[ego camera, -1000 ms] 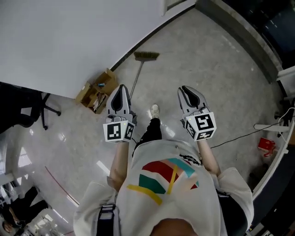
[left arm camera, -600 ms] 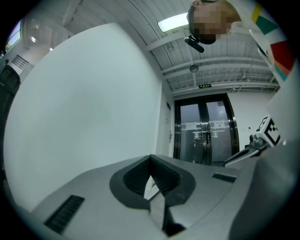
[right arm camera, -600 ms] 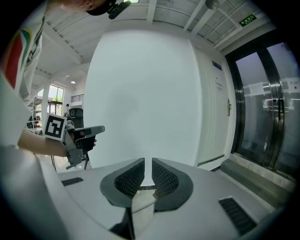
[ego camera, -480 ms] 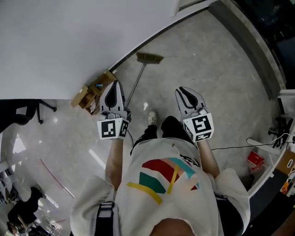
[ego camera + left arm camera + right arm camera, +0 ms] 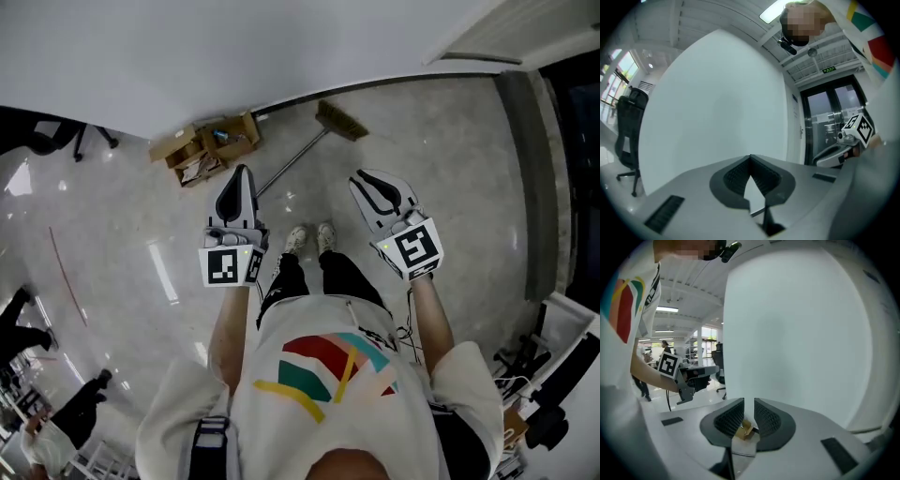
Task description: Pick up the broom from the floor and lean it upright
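Observation:
The broom (image 5: 309, 150) lies flat on the pale floor, its brush head (image 5: 340, 120) near the white wall and its thin handle slanting down-left toward the person's shoes (image 5: 309, 238). Both grippers hover well above it at waist height, touching nothing. My left gripper (image 5: 243, 171) (image 5: 750, 158) has its tips pressed together with nothing between them. My right gripper (image 5: 362, 176) (image 5: 749, 401) keeps a narrow gap between its jaws, and that gap is empty. Each gripper shows in the other's view: the right gripper (image 5: 843, 145) and the left gripper (image 5: 689, 378).
An open cardboard box (image 5: 211, 148) sits against the white wall (image 5: 234, 56), left of the broom handle. A black office chair (image 5: 56, 141) stands at the upper left. A dark door frame (image 5: 572, 141) runs down the right. People (image 5: 37, 412) stand at the lower left.
The person has turned and stepped toward the wall, so the broom now lies just ahead of both feet. Both grippers swung round level with the body; their jaws look the same.

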A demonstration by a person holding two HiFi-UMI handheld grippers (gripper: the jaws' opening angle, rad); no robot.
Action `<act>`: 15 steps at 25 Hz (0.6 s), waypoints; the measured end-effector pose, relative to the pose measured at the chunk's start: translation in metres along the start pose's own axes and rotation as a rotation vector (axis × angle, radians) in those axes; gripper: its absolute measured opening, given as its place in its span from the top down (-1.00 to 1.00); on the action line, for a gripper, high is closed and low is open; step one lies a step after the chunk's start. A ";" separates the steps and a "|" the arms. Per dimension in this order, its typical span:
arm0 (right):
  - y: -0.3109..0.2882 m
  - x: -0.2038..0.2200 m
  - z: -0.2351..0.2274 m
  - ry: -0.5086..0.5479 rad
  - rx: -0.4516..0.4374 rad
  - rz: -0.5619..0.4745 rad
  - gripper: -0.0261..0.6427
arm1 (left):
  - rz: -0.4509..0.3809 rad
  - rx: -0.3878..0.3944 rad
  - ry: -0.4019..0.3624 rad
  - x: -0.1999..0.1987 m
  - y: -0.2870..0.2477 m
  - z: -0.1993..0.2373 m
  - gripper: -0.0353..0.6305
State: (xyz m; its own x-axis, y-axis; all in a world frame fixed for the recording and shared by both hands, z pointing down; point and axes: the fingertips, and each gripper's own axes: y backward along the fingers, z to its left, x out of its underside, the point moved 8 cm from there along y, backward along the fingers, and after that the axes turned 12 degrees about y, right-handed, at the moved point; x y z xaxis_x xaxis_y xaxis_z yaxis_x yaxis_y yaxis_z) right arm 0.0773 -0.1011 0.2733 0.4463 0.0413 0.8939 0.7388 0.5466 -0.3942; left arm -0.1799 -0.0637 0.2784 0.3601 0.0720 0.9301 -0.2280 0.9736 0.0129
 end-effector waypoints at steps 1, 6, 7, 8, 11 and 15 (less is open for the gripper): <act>-0.020 -0.002 -0.006 0.033 -0.068 -0.008 0.75 | -0.007 -0.050 0.002 0.004 0.002 0.009 0.76; -0.119 0.012 -0.002 0.328 -0.429 -0.067 0.53 | -0.057 -0.300 0.029 0.044 0.032 0.046 0.76; -0.140 0.023 0.006 0.386 -0.495 -0.068 0.45 | -0.065 -0.337 0.030 0.059 0.038 0.057 0.76; -0.165 0.039 0.014 0.425 -0.548 -0.071 0.35 | -0.072 -0.368 0.029 0.077 0.043 0.071 0.76; -0.250 0.110 0.047 0.535 -0.668 -0.070 0.24 | -0.095 -0.447 0.026 0.153 0.056 0.130 0.76; -0.360 0.260 0.106 0.718 -0.904 0.020 0.24 | -0.130 -0.577 0.031 0.295 0.083 0.213 0.76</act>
State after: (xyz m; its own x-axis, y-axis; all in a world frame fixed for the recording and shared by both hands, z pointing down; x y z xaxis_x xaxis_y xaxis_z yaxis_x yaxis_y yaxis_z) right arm -0.1262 -0.1985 0.6703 0.4318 -0.6008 0.6727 0.6909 -0.2591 -0.6749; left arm -0.2857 -0.0081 0.6323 0.3807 -0.0578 0.9229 0.3456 0.9346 -0.0841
